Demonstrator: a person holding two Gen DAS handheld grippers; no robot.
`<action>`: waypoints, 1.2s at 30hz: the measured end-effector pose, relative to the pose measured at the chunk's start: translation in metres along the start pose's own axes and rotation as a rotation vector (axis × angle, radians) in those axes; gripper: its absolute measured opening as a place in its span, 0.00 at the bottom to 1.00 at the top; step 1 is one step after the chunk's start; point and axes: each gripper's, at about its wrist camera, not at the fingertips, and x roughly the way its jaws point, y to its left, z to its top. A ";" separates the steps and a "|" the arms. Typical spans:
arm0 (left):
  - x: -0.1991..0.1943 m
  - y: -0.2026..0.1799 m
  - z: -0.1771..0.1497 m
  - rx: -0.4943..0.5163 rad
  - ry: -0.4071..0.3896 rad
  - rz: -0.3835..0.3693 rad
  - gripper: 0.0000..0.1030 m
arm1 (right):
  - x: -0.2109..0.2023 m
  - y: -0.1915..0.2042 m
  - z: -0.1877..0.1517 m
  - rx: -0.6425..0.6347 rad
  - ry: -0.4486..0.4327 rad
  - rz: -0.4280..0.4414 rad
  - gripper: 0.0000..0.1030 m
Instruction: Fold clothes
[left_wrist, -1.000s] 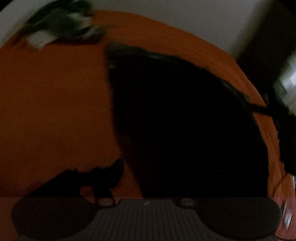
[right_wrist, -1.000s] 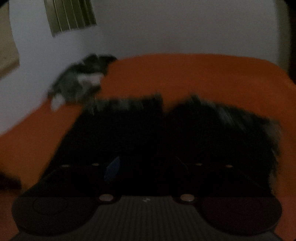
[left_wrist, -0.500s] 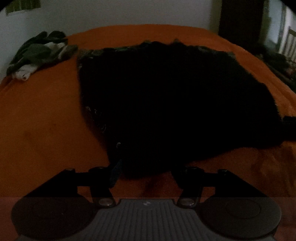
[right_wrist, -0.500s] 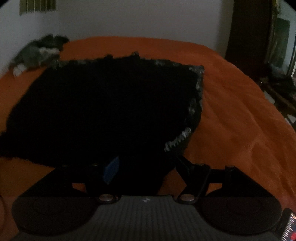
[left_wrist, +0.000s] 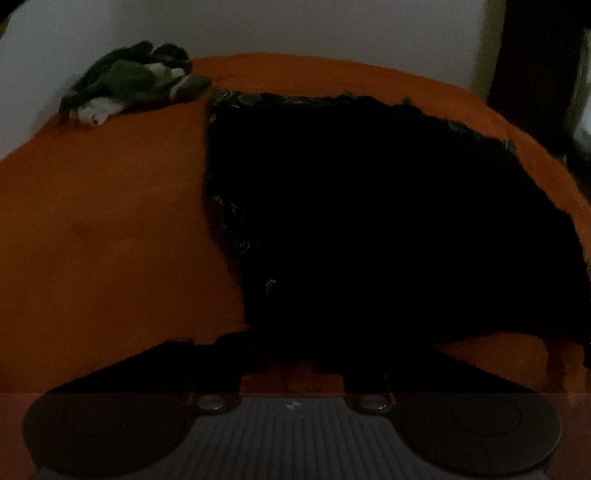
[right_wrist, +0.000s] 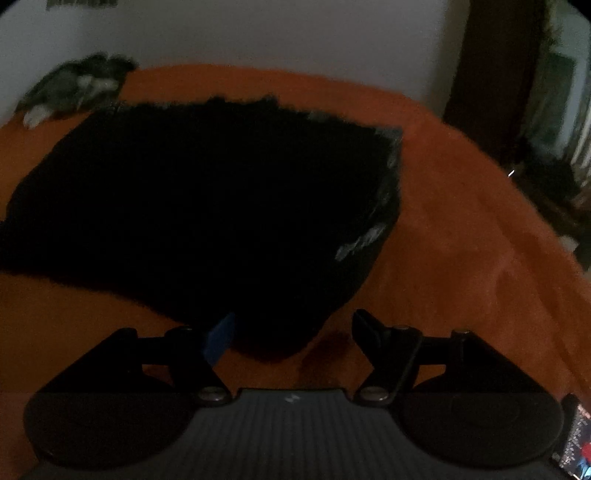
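Dim bedroom, pale wall behind, orange bed (left_wrist: 103, 229) filling both views. Black garment (left_wrist: 388, 221) lies spread flat across the bed, a faint pattern showing along its edges. Small grey-green clothes pile (left_wrist: 129, 81) sits at the far left corner, apart from it.

My right gripper (right_wrist: 291, 328) is spread wide, blue pad on the left finger, with the garment's near right corner poking into the gap between the fingers; nothing pinched. My left gripper (left_wrist: 291, 354) sits at the near left hem; the fingers are lost against the black cloth, so I cannot tell whether they are apart or clamped on fabric.

Key relation: the garment lies straight ahead of both grippers, wider side to side than deep, near hem running left to right across them. Left gripper is nearer the left corner, right gripper nearer the right one. Whether this spread is an unfolded layer or already doubled over, too dark to say.
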 end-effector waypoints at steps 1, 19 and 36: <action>-0.001 -0.001 0.000 -0.005 -0.009 0.006 0.10 | -0.002 -0.001 0.001 0.012 -0.029 -0.013 0.69; -0.026 0.006 -0.033 -0.080 0.013 -0.032 0.04 | 0.015 -0.071 -0.022 0.219 -0.006 0.068 0.44; -0.039 0.020 0.075 0.041 -0.011 -0.267 0.23 | -0.040 -0.099 0.042 0.169 0.004 0.342 0.63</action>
